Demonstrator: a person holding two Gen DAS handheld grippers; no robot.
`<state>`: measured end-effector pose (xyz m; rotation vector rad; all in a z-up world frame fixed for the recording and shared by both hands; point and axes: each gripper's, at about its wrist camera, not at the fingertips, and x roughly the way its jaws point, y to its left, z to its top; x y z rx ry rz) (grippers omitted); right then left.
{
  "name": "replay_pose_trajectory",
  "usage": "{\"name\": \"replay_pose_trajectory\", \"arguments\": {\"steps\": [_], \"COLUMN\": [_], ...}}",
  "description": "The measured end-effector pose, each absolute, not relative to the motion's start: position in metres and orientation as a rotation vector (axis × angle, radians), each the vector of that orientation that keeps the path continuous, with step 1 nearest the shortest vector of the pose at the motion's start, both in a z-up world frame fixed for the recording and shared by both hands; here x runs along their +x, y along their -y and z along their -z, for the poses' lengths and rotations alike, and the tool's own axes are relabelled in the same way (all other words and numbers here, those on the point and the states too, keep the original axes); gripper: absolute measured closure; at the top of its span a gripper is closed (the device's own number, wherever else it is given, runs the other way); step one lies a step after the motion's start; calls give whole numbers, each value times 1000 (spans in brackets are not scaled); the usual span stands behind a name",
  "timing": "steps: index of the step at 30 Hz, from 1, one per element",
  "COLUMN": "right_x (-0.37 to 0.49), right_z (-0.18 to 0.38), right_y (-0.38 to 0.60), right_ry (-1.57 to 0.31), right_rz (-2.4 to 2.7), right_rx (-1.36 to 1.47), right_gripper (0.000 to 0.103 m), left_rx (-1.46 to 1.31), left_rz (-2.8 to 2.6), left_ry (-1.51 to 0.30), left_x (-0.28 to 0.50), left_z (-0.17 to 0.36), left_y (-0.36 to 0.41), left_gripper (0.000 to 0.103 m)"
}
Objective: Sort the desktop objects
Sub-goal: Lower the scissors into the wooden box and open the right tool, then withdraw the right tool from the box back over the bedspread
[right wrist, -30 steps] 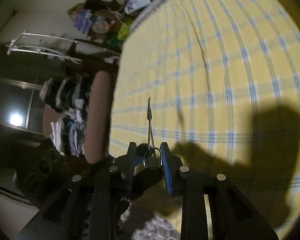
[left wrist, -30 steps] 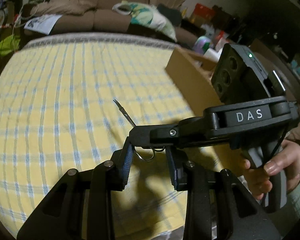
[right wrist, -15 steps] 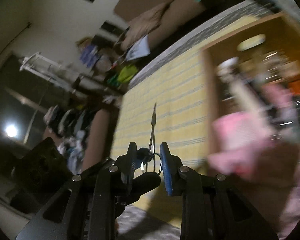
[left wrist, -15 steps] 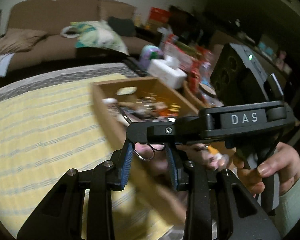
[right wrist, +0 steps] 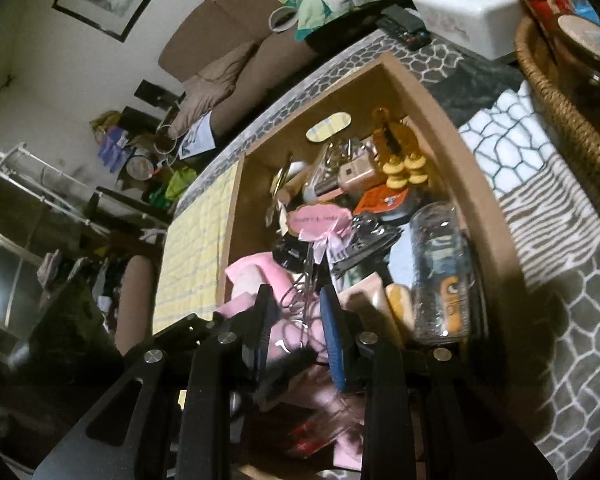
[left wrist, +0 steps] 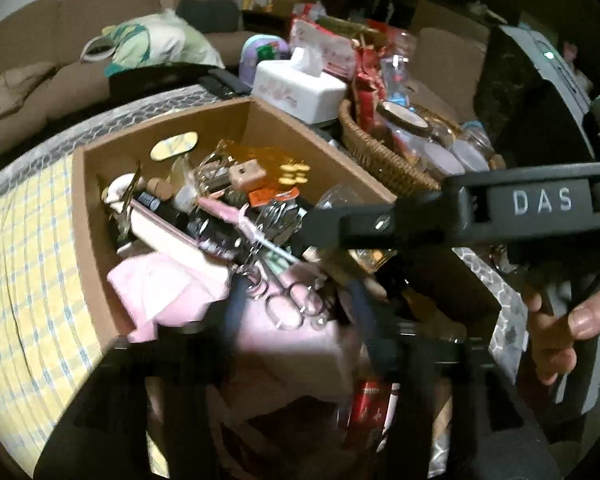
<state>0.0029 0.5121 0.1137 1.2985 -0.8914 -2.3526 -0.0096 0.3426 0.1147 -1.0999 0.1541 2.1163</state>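
Thin metal scissors (left wrist: pixel 288 300) lie on a pink cloth (left wrist: pixel 168 288) inside the cardboard box (left wrist: pixel 88 216), which is full of small items. In the right wrist view the scissors (right wrist: pixel 306 292) sit between the right gripper's (right wrist: pixel 300 320) parted fingers, which stand wider than the handles. The left gripper (left wrist: pixel 296 312) hovers over the same spot, blurred, fingers apart on either side of the handles. The right gripper's body with "DAS" on it (left wrist: pixel 540 200) crosses the left wrist view.
The box stands on a yellow checked cloth (left wrist: pixel 16 280). A wicker basket (left wrist: pixel 384 160) with jars and a white tissue box (left wrist: pixel 300 88) stand behind it. A clear jar (right wrist: pixel 440 272) lies in the box's right side. A brown sofa (left wrist: pixel 60 40) is at the back.
Both grippers have swung from the yellow cloth to over the cardboard box. The scissors, held up by the right gripper before, now lie on the pink cloth, and its fingers have opened.
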Motion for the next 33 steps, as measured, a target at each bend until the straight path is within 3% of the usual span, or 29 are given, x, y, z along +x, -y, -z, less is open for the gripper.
{"name": "replay_pose_trajectory", "arguments": {"steps": [2,4,8,13,16,19,33], "right_x": [3,3,7,10,12,16,69], "right_z": [-117,-120,-127,-138,-142,-144,-141], "right_y": [-512,-511,-509,-492,-478,-460,-346], "right_ry": [882,867,819,710,643,565,221], "right_rz": [2372,2394,2451,2543,2587,2611,2687], "right_rx": [1289,1280,1270,1267,1278,1299,1210], "right_gripper": [77,77,69,29,11,2,0], "left_rx": [-1095,-1093,-1090,-1145,-1164,-1172,-1181], "left_rz": [-2137,-2148,-2187,-2226,-2266,-2313,-2517], "left_ry": [-141,-125,-66,51,110,144,170], "left_x": [-5,-1,9,17,24,33,77], "left_z": [-118,-123,-134,-135,-136,-139,-154], "left_y": [-333,-324,-296,-251,-225,-204,-114], "left_gripper": [40,29,19,2,0,0,0]}}
